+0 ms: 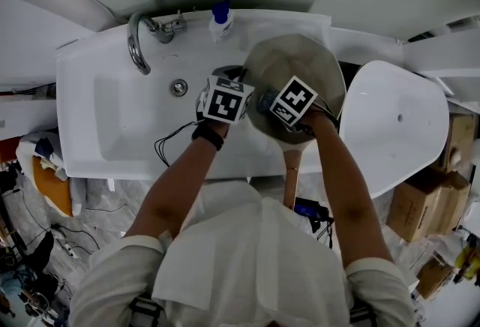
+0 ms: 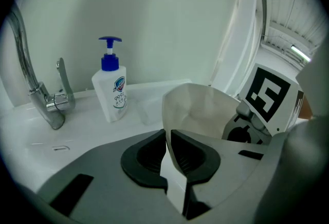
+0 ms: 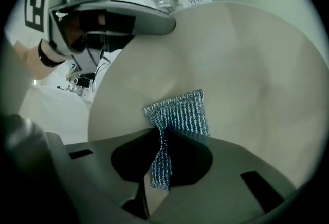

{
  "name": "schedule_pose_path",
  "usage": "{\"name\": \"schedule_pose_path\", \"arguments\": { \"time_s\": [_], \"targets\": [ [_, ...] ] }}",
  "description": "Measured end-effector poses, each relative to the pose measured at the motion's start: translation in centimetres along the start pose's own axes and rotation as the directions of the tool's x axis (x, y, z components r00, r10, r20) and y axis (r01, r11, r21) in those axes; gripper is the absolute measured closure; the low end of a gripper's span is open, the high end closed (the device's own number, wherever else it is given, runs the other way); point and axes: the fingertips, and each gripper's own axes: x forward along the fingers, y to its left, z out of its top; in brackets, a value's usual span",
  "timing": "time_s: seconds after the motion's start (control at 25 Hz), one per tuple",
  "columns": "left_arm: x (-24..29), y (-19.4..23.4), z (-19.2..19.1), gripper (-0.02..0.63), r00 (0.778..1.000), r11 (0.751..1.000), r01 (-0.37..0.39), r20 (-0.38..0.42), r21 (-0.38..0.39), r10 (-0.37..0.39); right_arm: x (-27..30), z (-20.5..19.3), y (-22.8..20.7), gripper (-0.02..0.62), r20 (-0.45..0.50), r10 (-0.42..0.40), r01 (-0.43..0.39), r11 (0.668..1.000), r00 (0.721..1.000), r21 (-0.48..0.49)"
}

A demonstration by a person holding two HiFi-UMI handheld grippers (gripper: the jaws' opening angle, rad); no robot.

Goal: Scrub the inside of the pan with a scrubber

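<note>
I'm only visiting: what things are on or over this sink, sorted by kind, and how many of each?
pan: 1
scrubber: 1
soap bottle: 1
faucet: 1
handheld grippers: 2, the left gripper and the right gripper
Total: 6

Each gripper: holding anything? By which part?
The left gripper clamps the pan by its rim; the right gripper pinches the scrubber by one end.

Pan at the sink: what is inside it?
Inside the pan, a silvery mesh scrubber, pinched by the right gripper, lies against its pale surface. Nothing else shows; the part beneath the gripper is covered.
</note>
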Motion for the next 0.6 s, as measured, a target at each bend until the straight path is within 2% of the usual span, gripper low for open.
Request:
{"name": "schedule_pose_path", "arguments": {
  "time_s": [0.16,0.32,0.44,0.6],
  "targets": [
    [0.1,0.0,0.0,0.563,1.000,1.000,0.002,0.000,0.000,-0.002,-0.6,-3.6,-1.0,0.549,-0.124,-0.014,0.017,1.000,0.992,0.023],
    [0.0,0.0,0.0,0.563,1.000,1.000,0.003,-0.005,0.002,-0.003,-2.1,-5.6,-4.3,0.549,-0.182,-0.119,0.132,0.989,0.976,0.065],
    [0.0,0.0,0.0,0.563,1.000,1.000,0.003,-0.006,0.002,-0.002,-3.0,-5.6,-6.7,0.549,-0.142,-0.176,0.192,0.975,0.974,0.112],
    [-0.1,0.0,0.1,0.563,1.000,1.000,0.000,-0.007,0.005,0.000,-3.8,-4.0,-9.1,0.549,-0.017,-0.230,0.229,0.953,0.973,0.200]
  ]
}}
